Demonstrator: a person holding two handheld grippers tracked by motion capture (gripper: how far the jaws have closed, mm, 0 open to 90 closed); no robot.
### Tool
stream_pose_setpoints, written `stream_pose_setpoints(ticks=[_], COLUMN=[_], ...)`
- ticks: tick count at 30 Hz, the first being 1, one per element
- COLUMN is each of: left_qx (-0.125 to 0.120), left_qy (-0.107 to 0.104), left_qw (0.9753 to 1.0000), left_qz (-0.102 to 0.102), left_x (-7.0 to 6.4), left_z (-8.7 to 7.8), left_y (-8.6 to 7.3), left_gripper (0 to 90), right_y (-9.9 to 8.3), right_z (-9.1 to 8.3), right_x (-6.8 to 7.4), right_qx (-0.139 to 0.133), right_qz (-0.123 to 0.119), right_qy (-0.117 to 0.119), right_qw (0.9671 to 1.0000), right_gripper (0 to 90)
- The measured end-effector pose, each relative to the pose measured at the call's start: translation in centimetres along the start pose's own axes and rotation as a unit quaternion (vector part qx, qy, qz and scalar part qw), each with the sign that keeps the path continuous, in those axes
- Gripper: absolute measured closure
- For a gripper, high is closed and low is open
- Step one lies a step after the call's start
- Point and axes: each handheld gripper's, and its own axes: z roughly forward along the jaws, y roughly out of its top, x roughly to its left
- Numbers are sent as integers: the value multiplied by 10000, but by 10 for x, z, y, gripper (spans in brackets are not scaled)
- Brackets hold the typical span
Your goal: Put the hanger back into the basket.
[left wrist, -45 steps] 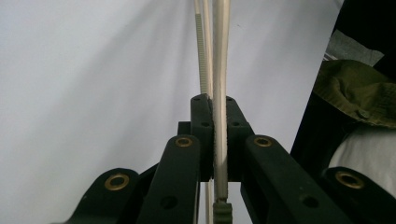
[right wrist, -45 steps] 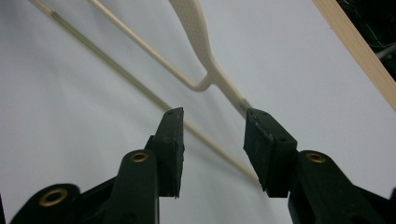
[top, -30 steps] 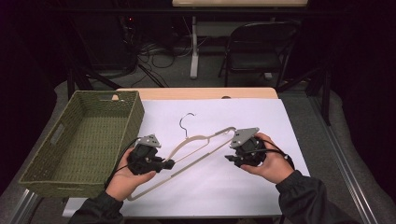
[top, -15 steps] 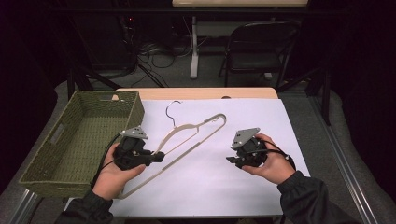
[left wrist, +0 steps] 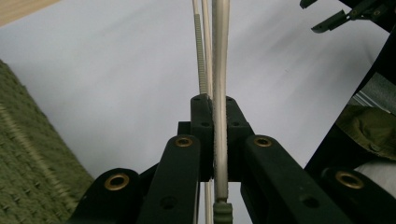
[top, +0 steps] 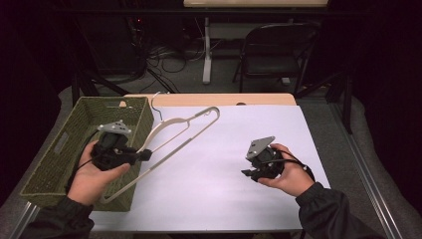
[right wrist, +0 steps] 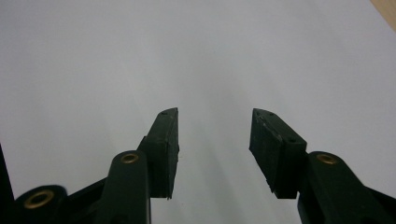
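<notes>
Over white counter [top: 224,169], dark room: left claw [top: 144,155] clamps hanger [top: 184,132] above basket [top: 59,149]; right claw [top: 247,174] gapes, holding nothing.

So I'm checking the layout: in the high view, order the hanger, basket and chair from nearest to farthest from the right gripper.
From the right gripper:
1. Hanger, to its left, held by the left gripper.
2. Basket, at the table's left edge.
3. Chair, on the floor beyond the table.

My left gripper [top: 144,155] sits in my left hand [top: 94,174] near the table's left edge, jaws clamped tight and pointing right. My right gripper [top: 247,174] rests in my right hand [top: 288,174] toward the right edge, jaws spread apart, pointing left.
</notes>
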Motion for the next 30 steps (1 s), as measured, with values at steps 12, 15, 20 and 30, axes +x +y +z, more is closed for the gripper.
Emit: stream_pose_setpoints(ticks=[12,15,20,30], left_qx=[-213,-256,-307,-442], left_qy=[283,321,391,531], left_qw=[9990,9984,9975,9958], left_qz=[-271,-394,-502,-605], left_x=[59,74,98,138], left_z=[-44,-51,-65,-85], left_y=[-23,-32,-46,-70], left_gripper=[869,869,869,869], right_y=[-1,-1,-1,-3], right_z=[6,8,8,8], right_x=[-1,-1,-1,-3], right_qx=[142,154,184,193], right_qz=[75,65,92,97], right_qy=[140,156,176,159], right_qw=[9998,9997,9996,9996], right_gripper=[490,486,483,485])
